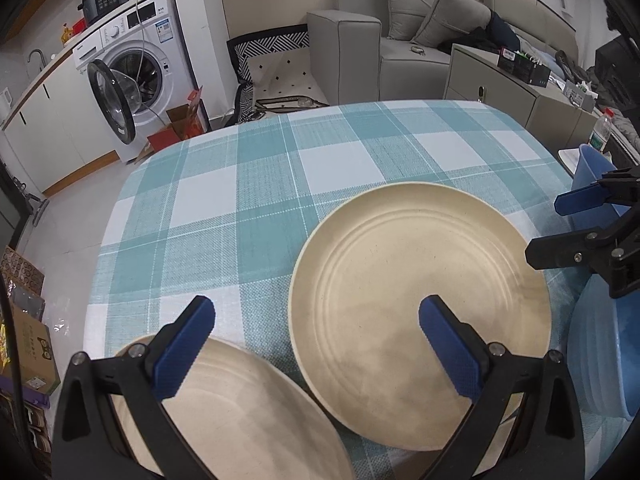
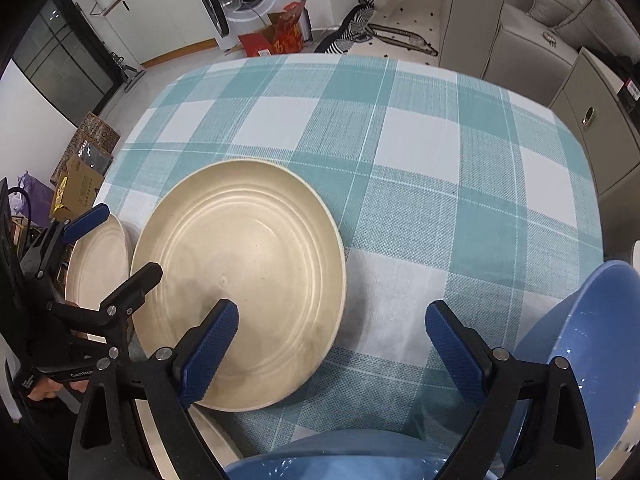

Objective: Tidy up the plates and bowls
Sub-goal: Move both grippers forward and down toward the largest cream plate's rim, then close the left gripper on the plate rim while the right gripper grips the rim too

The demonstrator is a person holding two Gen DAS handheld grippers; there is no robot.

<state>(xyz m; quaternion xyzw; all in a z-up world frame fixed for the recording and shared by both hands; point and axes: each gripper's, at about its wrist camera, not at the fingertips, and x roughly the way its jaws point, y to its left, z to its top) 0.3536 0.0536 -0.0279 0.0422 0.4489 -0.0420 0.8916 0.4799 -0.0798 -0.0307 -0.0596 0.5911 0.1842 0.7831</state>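
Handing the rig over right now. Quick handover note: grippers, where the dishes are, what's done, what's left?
Left gripper: open, empty, above the gap between the two cream plates.
Right gripper: open, empty, over the big plate's right edge.
Big cream plate flat on the checked tablecloth; second cream plate beside it on the left, apart.
Blue bowl on the right; another blue dish nearest the camera.
Done: nothing stacked. Left: group plates, then bowls.
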